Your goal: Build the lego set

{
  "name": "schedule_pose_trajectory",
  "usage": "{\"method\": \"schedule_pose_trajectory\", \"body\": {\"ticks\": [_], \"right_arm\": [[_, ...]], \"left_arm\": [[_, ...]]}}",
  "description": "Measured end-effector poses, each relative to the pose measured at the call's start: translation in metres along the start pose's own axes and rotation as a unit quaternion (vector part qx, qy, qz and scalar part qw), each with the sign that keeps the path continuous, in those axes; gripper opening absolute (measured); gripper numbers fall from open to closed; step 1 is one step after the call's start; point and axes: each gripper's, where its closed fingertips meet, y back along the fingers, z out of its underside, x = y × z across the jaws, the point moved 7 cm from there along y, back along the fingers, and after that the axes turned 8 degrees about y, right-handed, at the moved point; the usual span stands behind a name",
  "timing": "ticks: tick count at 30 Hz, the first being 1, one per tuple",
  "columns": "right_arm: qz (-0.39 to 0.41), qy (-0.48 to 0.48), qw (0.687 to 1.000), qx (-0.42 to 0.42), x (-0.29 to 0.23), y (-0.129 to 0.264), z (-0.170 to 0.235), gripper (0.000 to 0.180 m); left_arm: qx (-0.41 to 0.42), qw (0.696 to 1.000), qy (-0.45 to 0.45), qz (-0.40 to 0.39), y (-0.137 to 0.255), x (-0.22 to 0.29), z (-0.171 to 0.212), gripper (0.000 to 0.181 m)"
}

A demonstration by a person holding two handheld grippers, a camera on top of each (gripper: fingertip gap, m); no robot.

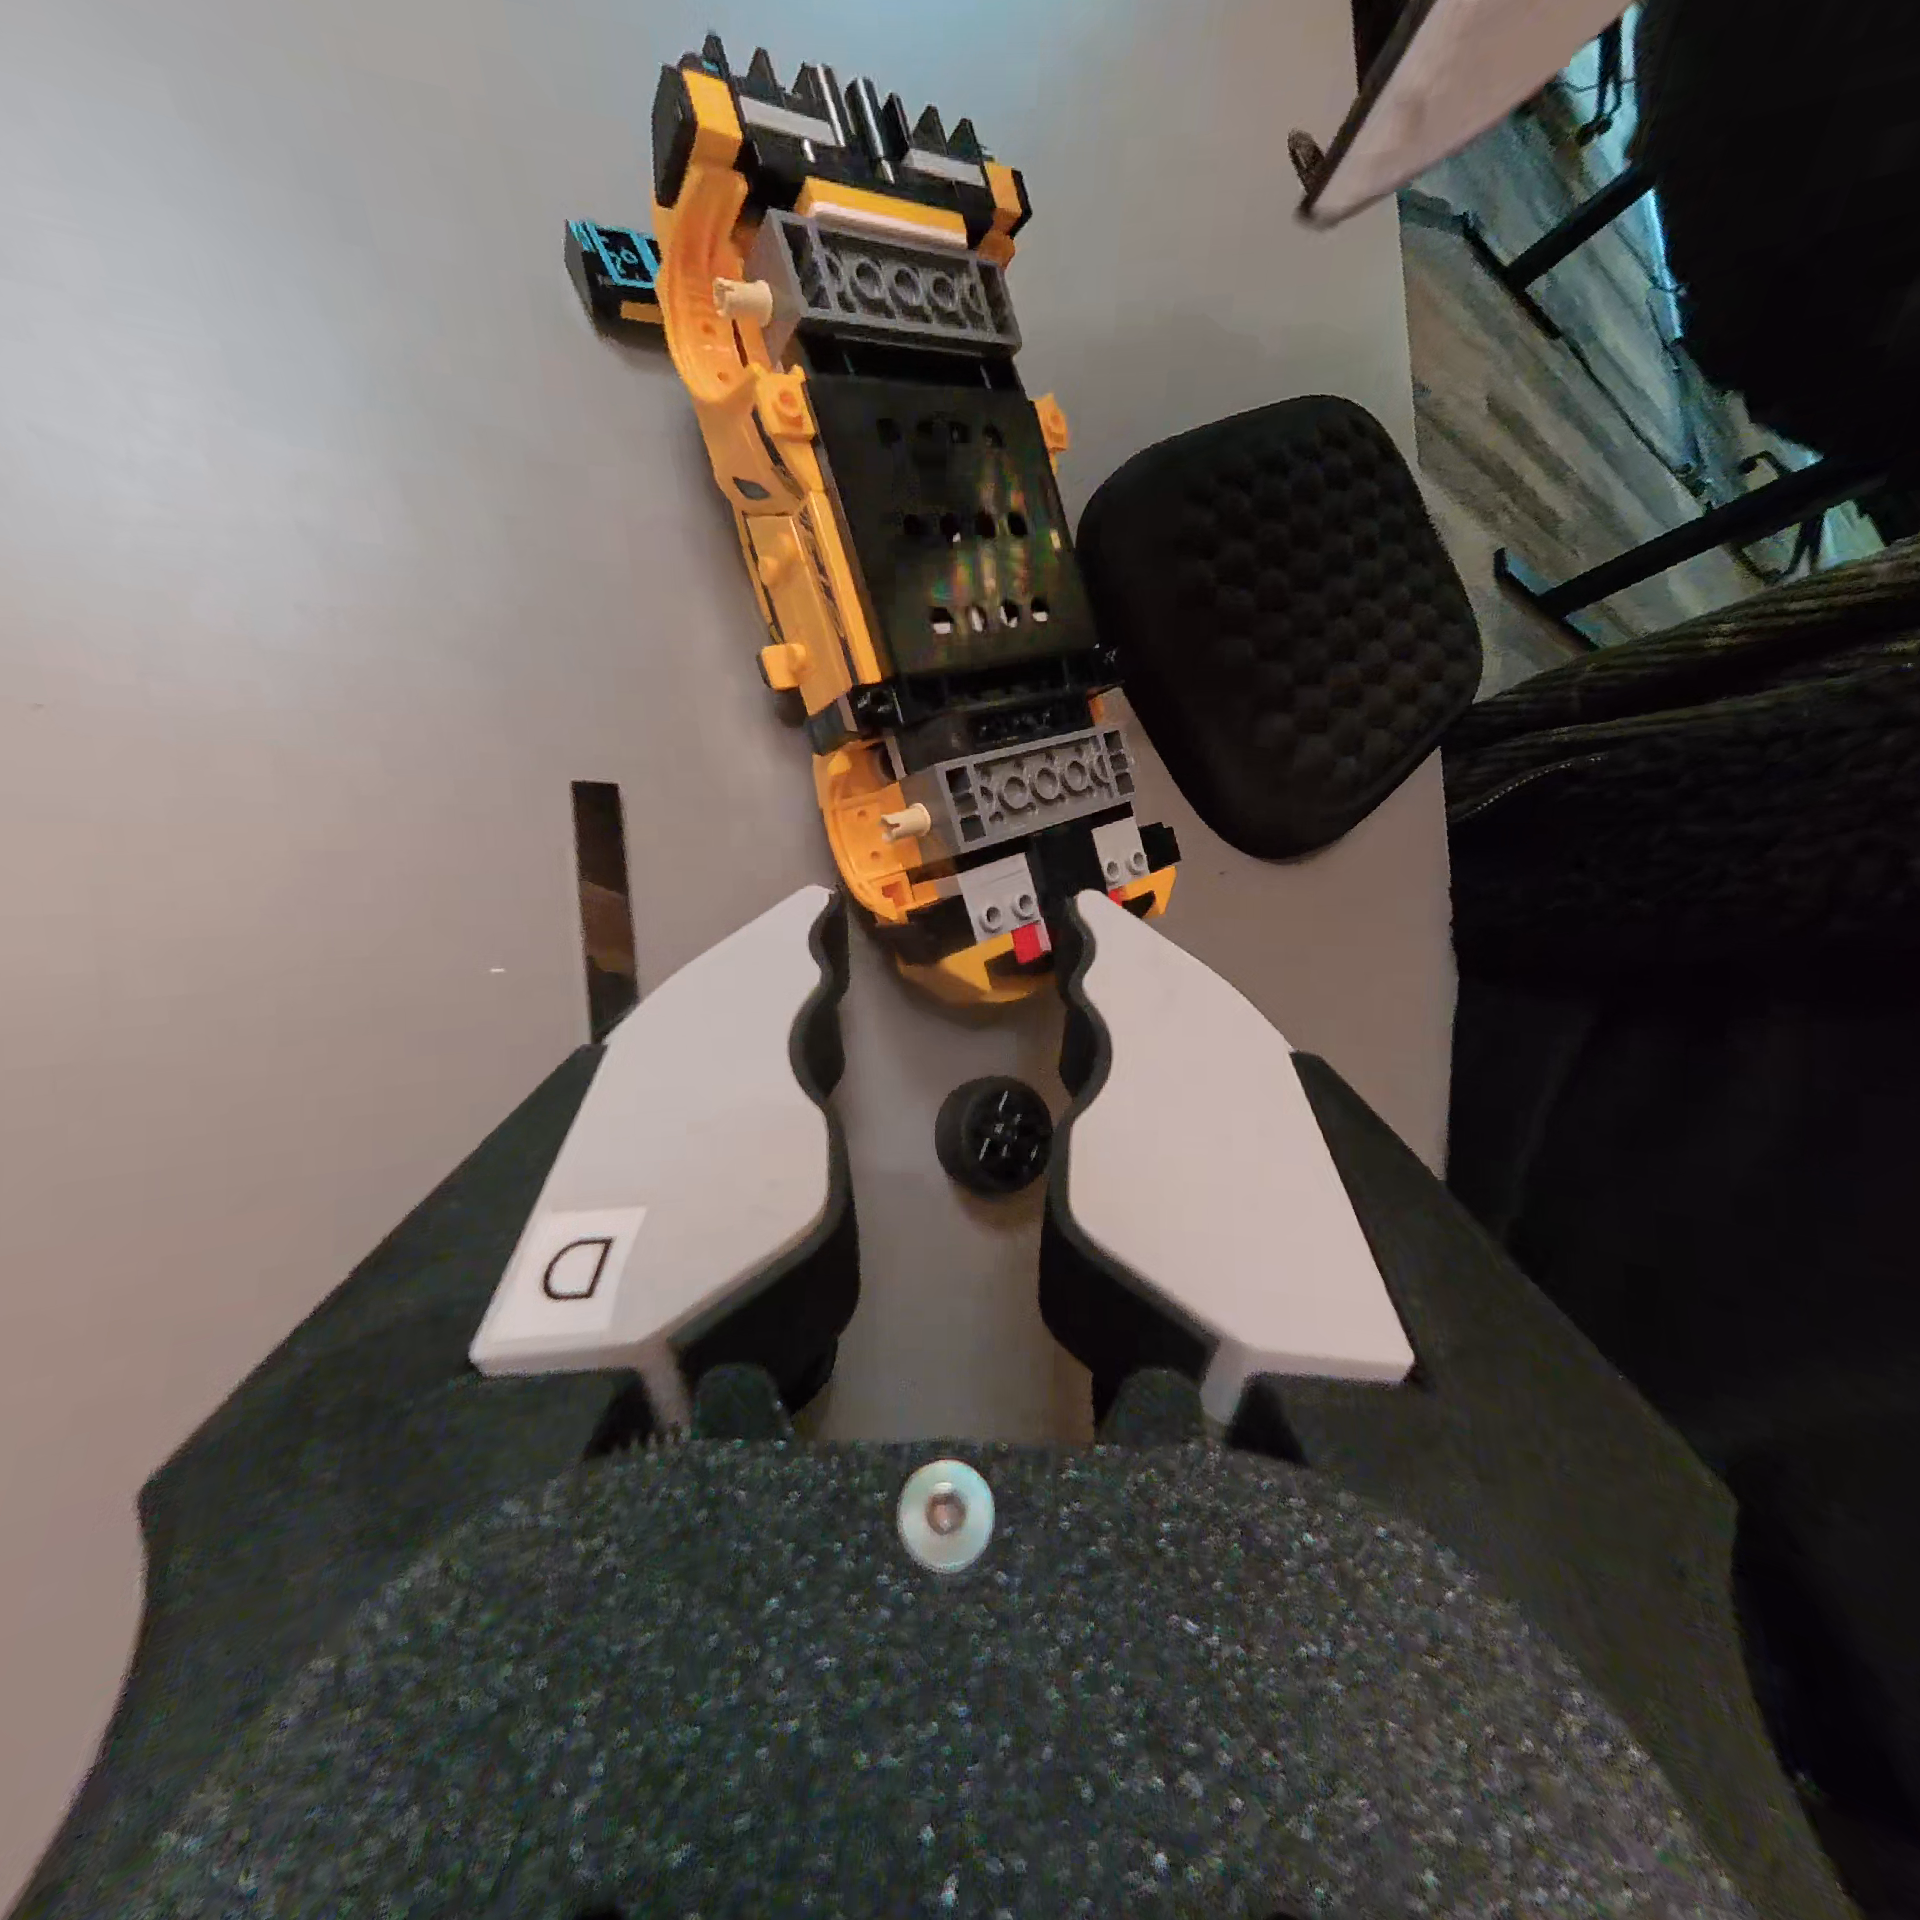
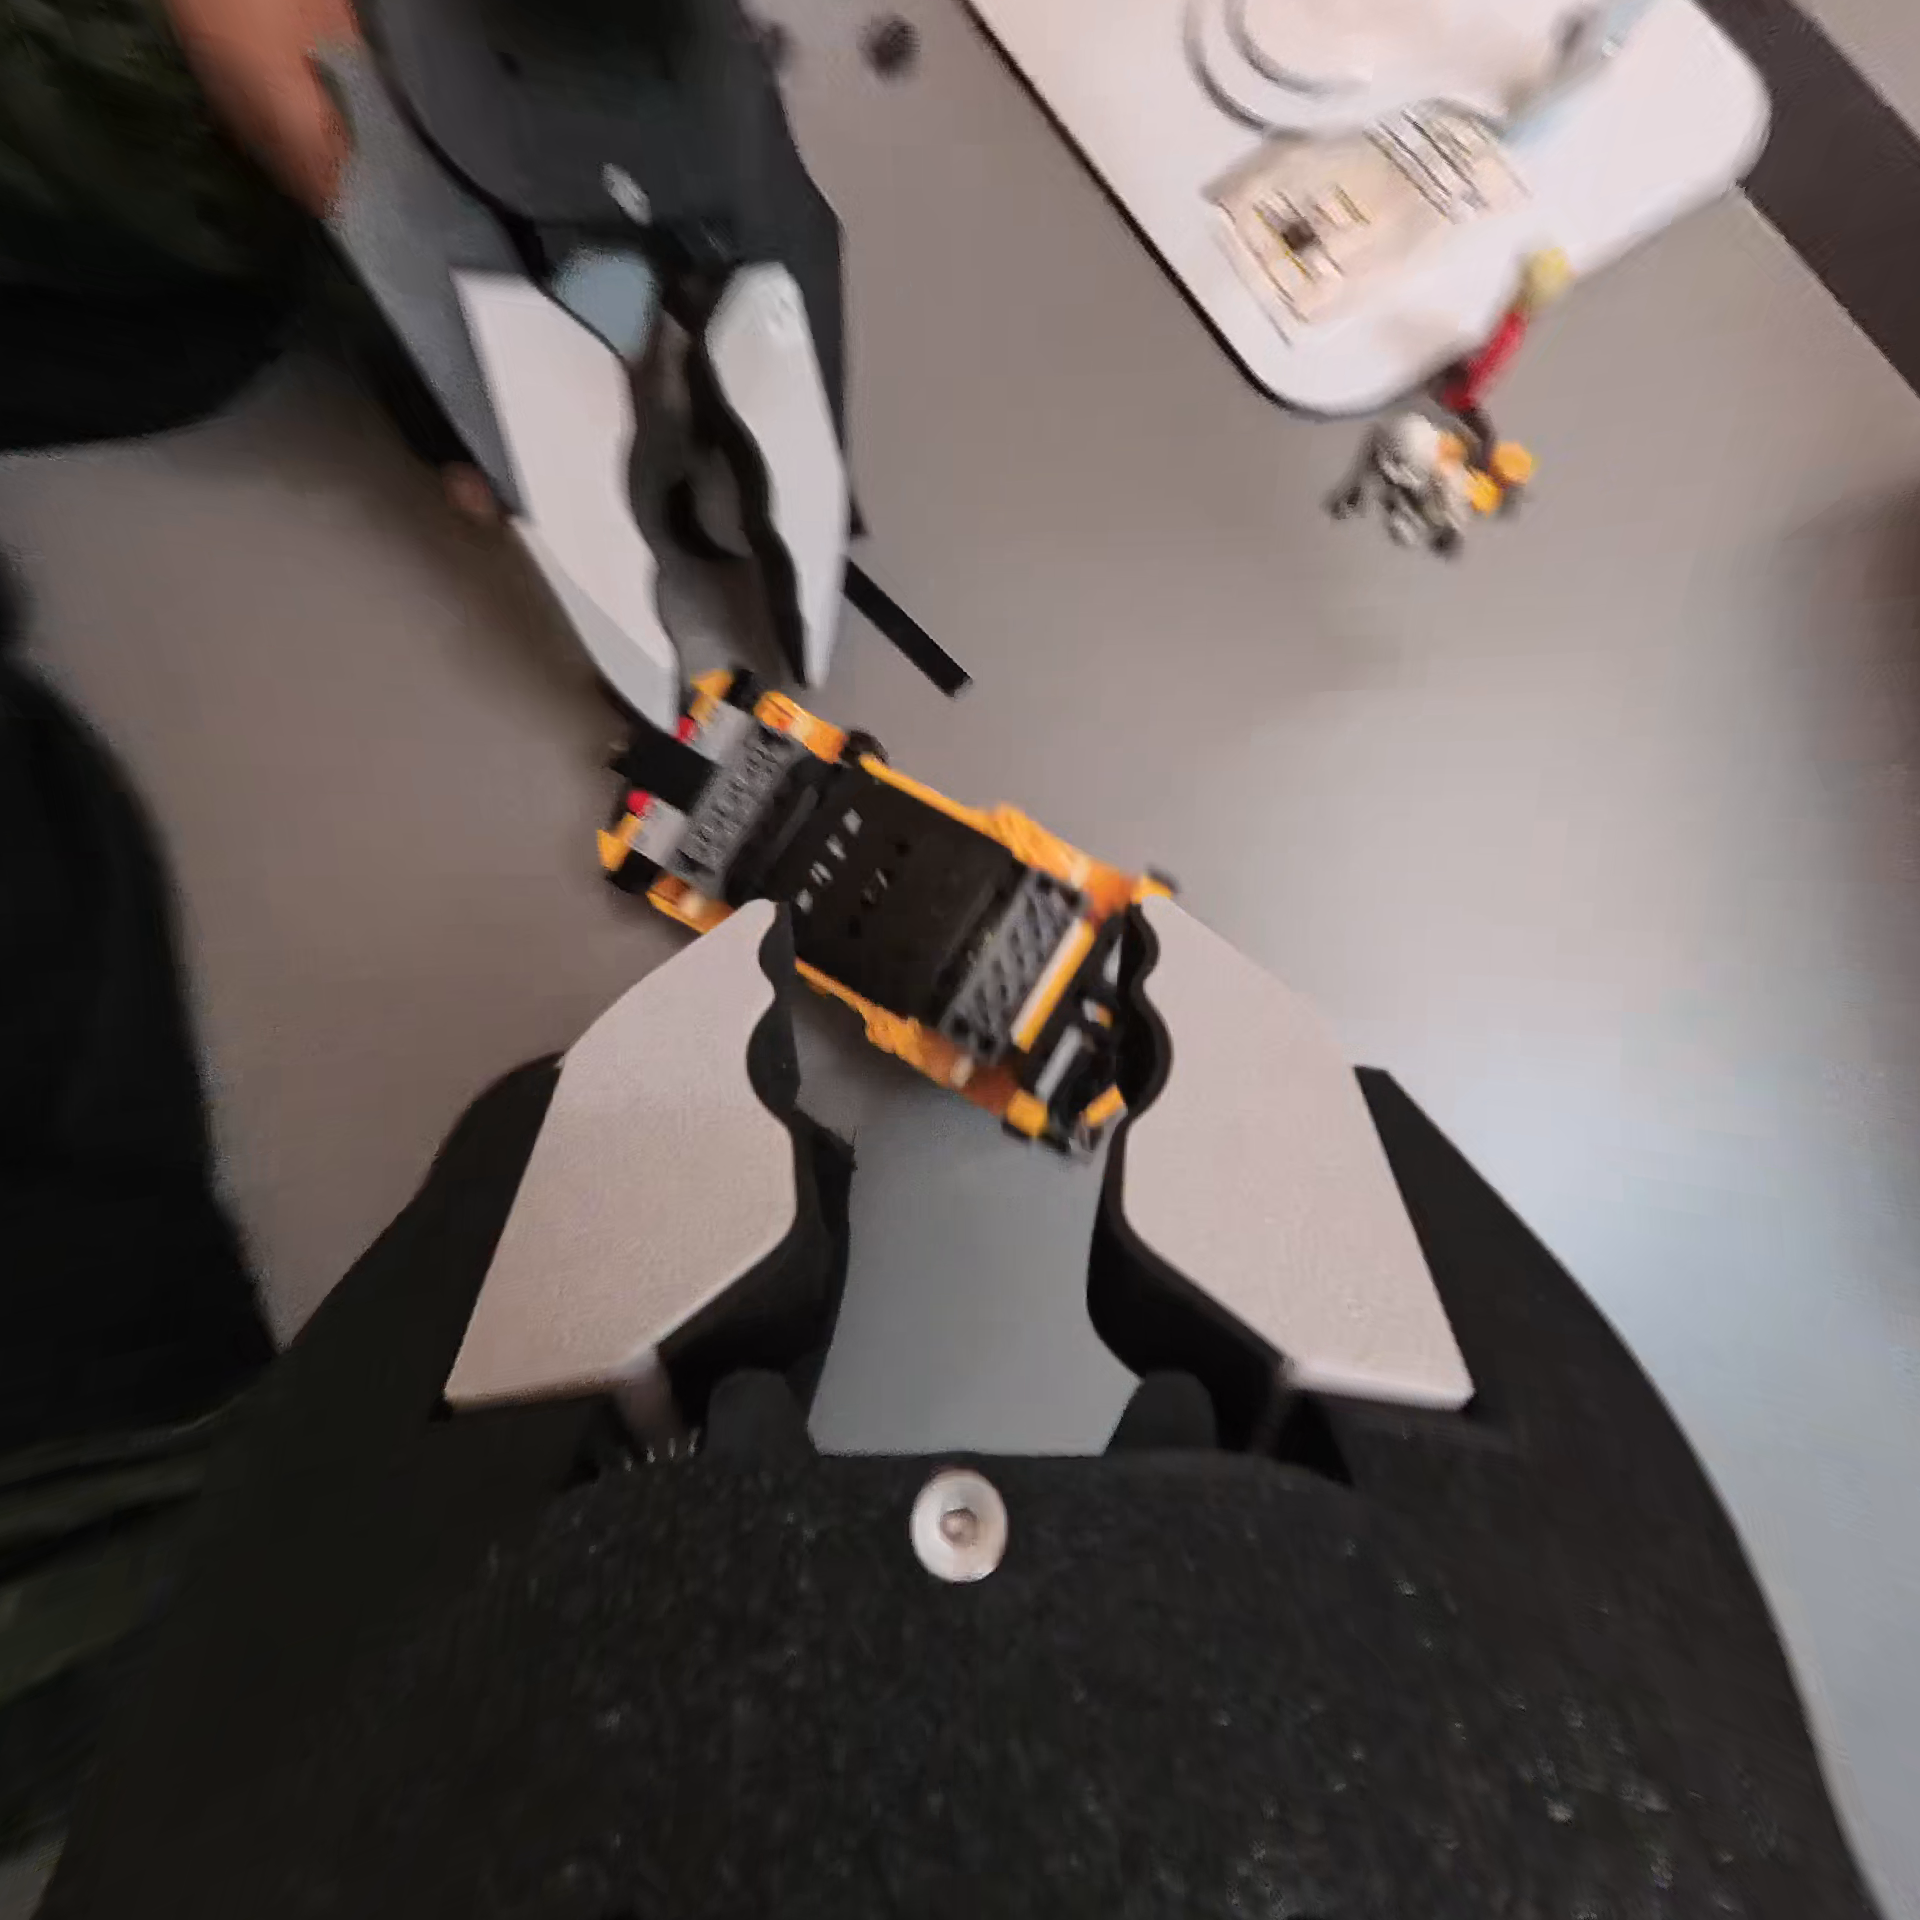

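On the grey table top, toward its left part in the left wrist view, a flat black strip is seen lying, and farther off a small black brick with teal markings is seen touching the far end of the model. Beside these, an orange-and-black brick-built car is laid upside down, its black underside plate and two grey axle bricks turned upward, with no wheels fitted to the tan axle pins. The left gripper is held spread apart, its fingertips at the near end of the car, with nothing gripped; a loose black wheel is seen on the table between its fingers. To the right, near the table's right edge, a black dimpled foam pad is lying beside the car. In the blurred right wrist view, the right gripper is held wide apart over the other end of the car, without clamping it. Near the far right corner, a small heap of loose bricks is found beside a white tray.
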Motion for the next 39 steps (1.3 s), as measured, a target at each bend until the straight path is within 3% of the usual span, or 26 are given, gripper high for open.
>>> {"method": "schedule_pose_trajectory", "body": {"ticks": [4, 7, 17, 31, 34, 39], "right_arm": [[0.063, 0.015, 0.995, -0.072, -0.033, -0.011, 0.039, 0.059], [0.039, 0.009, 0.994, -0.1, -0.047, -0.028, 0.055, 0.058], [0.021, 0.002, 0.998, -0.051, -0.028, -0.046, 0.053, 0.051], [-0.147, 0.036, 0.988, -0.003, 0.006, -0.046, 0.051, 0.054], [-0.229, 0.044, 0.972, 0.0, 0.007, -0.041, 0.047, 0.06], [-0.226, 0.032, 0.972, -0.049, 0.02, -0.052, 0.03, 0.078]], "left_arm": [[0.007, 1.0, -0.015, -0.016, 0.0, 0.001, -0.002, 0.04], [-0.006, 0.999, -0.025, -0.022, -0.006, 0.006, -0.001, 0.04], [-0.027, 0.998, -0.059, -0.027, -0.02, 0.028, 0.005, 0.037], [-0.036, 0.995, -0.089, -0.003, -0.033, 0.045, 0.006, 0.04], [-0.032, 0.995, -0.095, 0.018, -0.035, 0.052, 0.005, 0.04], [-0.028, 0.992, -0.124, 0.001, -0.029, 0.059, 0.005, 0.04]]}}
